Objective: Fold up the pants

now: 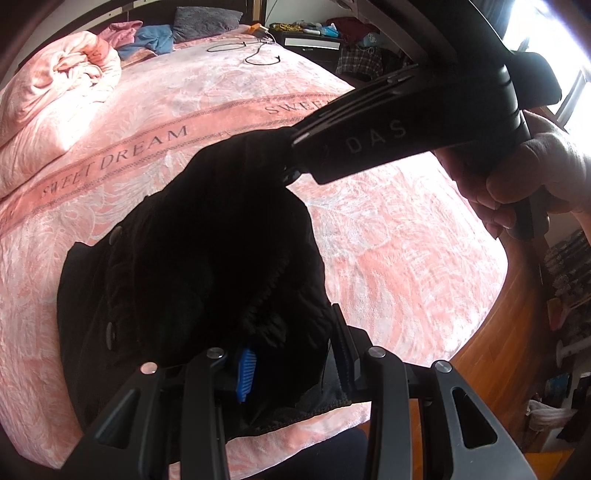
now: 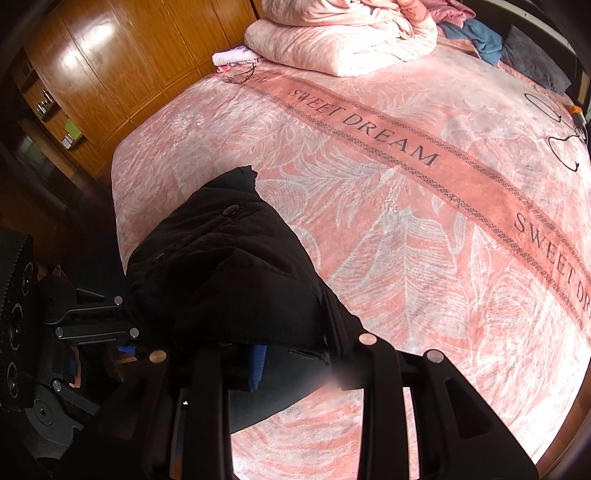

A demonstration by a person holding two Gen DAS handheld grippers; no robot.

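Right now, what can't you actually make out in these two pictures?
- Left wrist view: the black pants are a dark bunch; their full shape is lost, and they cover the left gripper fingertips.
- Right wrist view: the right gripper fingertips are buried in the fabric; the waistband can't be seen.

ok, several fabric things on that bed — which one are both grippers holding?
The black pants, bunched near the bed's front edge; both the left gripper and right gripper clamp them. The pink duvet, blue garment and grey pillow lie untouched at the far end.
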